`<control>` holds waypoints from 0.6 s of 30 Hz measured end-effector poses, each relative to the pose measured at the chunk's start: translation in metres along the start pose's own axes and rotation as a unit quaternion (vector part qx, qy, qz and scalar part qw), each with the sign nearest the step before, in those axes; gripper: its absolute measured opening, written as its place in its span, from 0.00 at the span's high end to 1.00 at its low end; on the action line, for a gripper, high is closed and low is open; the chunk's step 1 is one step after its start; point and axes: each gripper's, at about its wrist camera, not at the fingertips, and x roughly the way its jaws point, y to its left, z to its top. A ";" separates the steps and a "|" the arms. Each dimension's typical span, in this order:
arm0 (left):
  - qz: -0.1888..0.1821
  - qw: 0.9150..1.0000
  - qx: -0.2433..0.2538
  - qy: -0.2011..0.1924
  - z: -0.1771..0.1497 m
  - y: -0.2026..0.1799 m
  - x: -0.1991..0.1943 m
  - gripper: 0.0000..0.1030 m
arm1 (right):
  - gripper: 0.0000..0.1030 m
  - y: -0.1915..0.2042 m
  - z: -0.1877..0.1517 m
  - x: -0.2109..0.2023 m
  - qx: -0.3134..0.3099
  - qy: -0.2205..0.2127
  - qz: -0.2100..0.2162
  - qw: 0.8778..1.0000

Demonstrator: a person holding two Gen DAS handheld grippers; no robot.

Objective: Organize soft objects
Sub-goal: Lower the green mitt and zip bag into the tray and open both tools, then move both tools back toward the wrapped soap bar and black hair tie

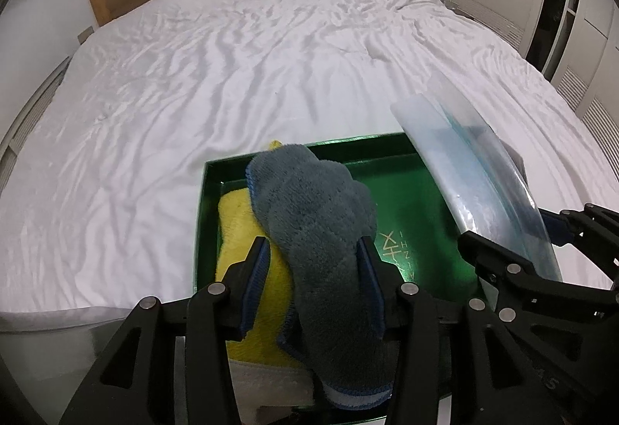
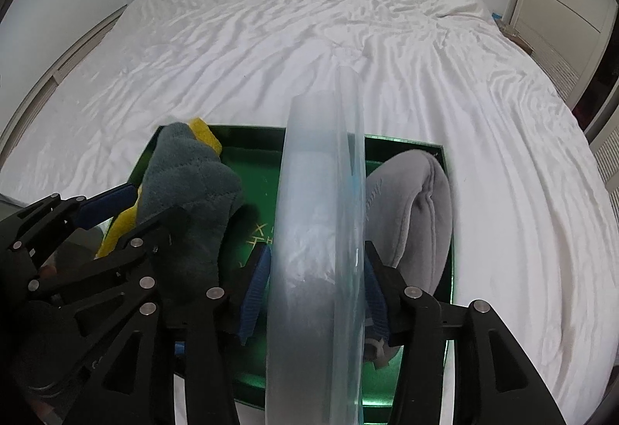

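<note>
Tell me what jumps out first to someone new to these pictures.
A green tray at the near edge of a white bed. Over it, the left gripper has a grey-blue cloth between its fingers, above a yellow cloth. The right gripper straddles a clear plastic bag, beside a grey pillow.

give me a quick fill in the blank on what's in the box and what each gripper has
1. The left gripper has a ______ fluffy cloth between its fingers.
2. Under that cloth, in the box, lies a ______ towel.
3. The right gripper has a clear plastic ______ between its fingers.
4. The box on the white bed is ______ inside.

Missing words: grey; yellow; bag; green
</note>
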 end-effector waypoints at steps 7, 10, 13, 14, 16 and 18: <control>0.010 1.000 -0.013 -0.007 0.002 0.011 -0.009 0.56 | 0.40 0.004 0.001 -0.012 0.006 -0.008 -0.009 1.000; 0.009 1.000 -0.013 -0.010 0.002 0.012 -0.012 0.56 | 0.40 0.008 0.000 -0.014 0.006 -0.008 -0.009 1.000; 0.009 1.000 -0.012 -0.011 0.001 0.014 -0.015 0.56 | 0.40 0.009 0.000 -0.015 0.007 -0.009 -0.013 1.000; 0.008 1.000 -0.012 -0.011 0.001 0.014 -0.015 0.56 | 0.40 0.010 0.000 -0.016 0.007 -0.010 -0.015 1.000; 0.009 1.000 -0.011 -0.014 0.000 0.013 -0.019 0.56 | 0.40 0.011 0.000 -0.019 0.005 -0.011 -0.019 1.000; 0.006 1.000 -0.012 -0.015 -0.002 0.013 -0.023 0.56 | 0.40 0.013 -0.001 -0.023 0.000 -0.012 -0.026 1.000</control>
